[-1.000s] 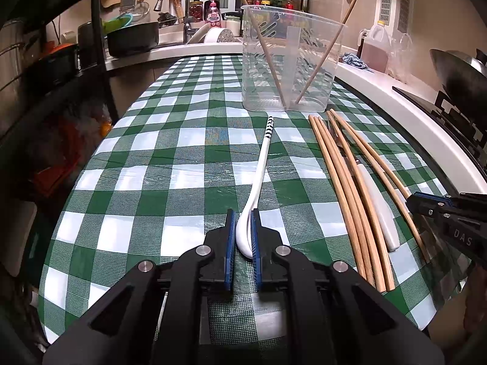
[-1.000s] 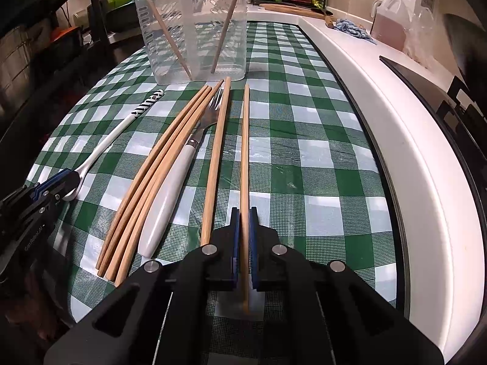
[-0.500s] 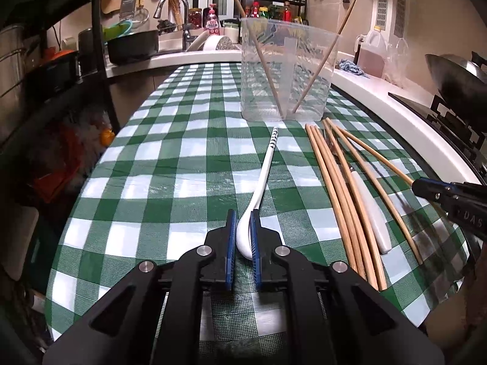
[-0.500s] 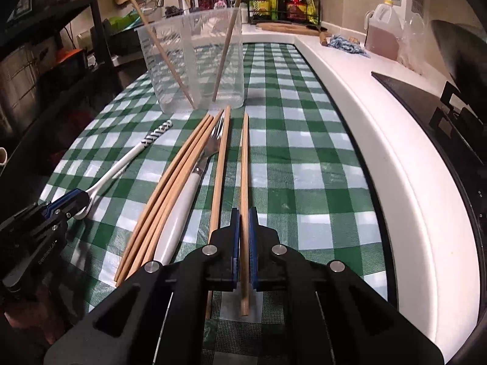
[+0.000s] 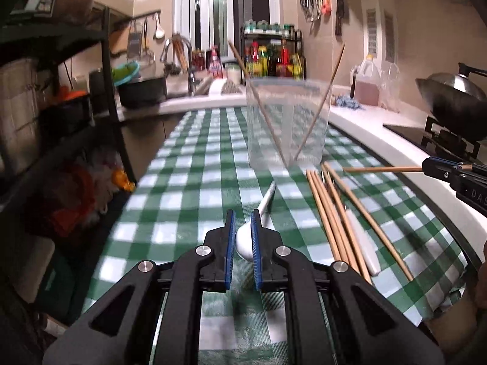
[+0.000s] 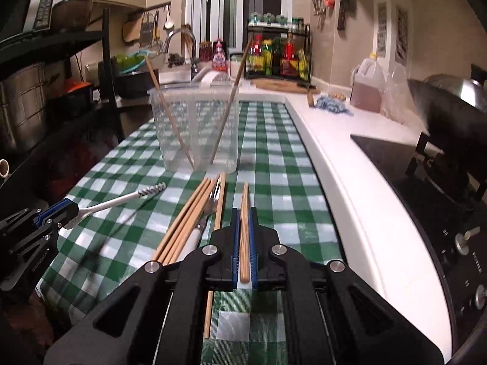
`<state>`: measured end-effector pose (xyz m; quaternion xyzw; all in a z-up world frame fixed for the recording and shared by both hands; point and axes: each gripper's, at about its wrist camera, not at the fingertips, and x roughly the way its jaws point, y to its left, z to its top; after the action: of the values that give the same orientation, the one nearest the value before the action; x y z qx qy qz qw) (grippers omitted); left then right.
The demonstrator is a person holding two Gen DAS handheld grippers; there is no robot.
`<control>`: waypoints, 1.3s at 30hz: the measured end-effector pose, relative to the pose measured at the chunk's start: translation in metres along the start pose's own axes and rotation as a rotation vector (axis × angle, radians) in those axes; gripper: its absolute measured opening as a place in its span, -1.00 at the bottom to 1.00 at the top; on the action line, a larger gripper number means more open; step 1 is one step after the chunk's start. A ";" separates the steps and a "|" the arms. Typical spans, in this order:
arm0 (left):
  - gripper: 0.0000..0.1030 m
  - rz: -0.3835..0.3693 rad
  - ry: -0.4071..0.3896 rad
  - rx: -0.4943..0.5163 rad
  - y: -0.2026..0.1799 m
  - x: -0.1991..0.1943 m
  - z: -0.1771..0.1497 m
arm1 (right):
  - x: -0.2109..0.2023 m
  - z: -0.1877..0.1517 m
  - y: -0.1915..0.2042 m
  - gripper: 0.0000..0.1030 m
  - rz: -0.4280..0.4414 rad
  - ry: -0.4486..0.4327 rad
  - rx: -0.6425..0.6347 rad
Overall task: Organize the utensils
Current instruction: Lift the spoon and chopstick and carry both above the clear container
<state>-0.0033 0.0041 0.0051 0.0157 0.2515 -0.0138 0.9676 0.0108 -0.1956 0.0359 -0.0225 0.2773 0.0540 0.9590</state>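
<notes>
My left gripper (image 5: 243,216) is shut on the bowl of a white spoon (image 5: 265,202), whose striped handle end (image 6: 152,189) hangs a little above the green checked tablecloth (image 5: 188,200). My right gripper (image 6: 243,213) is shut on one wooden chopstick (image 6: 244,231), lifted off the cloth and pointing forward. Ahead stands a clear plastic container (image 6: 197,127) with two chopsticks leaning inside. Between the grippers, several chopsticks (image 5: 327,210) and a white-handled fork (image 5: 363,248) lie on the cloth. In the left wrist view the right gripper (image 5: 427,167) comes in from the right with its chopstick (image 5: 380,169).
A white counter edge (image 6: 344,188) runs along the right, with a black stove (image 6: 426,182) and a wok (image 5: 456,106) beyond it. A black shelf rack (image 5: 61,115) stands at the left. A sink tap (image 5: 182,60), a bottle rack (image 6: 277,54) and an oil jug (image 6: 366,88) stand at the back.
Both grippers have risen and tipped up. The spoon and the single chopstick have come off the tablecloth with them. The utensils left on the cloth have not moved.
</notes>
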 end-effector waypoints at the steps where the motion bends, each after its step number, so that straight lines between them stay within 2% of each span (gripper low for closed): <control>1: -0.80 0.002 -0.018 0.001 0.001 -0.003 0.003 | -0.004 0.003 0.001 -0.89 0.000 -0.015 -0.004; 7: -0.80 0.012 -0.090 -0.014 0.013 -0.018 0.025 | -0.024 0.024 -0.004 -0.89 0.006 -0.084 0.005; 15: -0.80 0.003 -0.133 -0.044 0.030 -0.027 0.064 | -0.028 0.046 -0.010 -0.89 0.045 -0.054 0.056; 20: -0.80 -0.024 -0.120 -0.024 0.036 -0.025 0.088 | -0.028 0.059 -0.007 -0.89 0.066 -0.032 0.067; 25: -0.81 -0.077 -0.041 0.002 0.039 -0.014 0.118 | -0.021 0.069 0.000 -0.89 0.101 0.038 0.045; 30: -0.81 -0.077 -0.007 0.018 0.039 -0.010 0.134 | -0.017 0.078 0.004 -0.88 0.114 0.089 0.030; 39: -0.81 -0.101 0.039 0.017 0.043 -0.007 0.159 | -0.027 0.113 0.003 -0.89 0.113 0.091 0.008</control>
<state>0.0695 0.0417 0.1486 0.0113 0.2708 -0.0644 0.9604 0.0475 -0.1868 0.1464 -0.0054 0.3216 0.1061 0.9409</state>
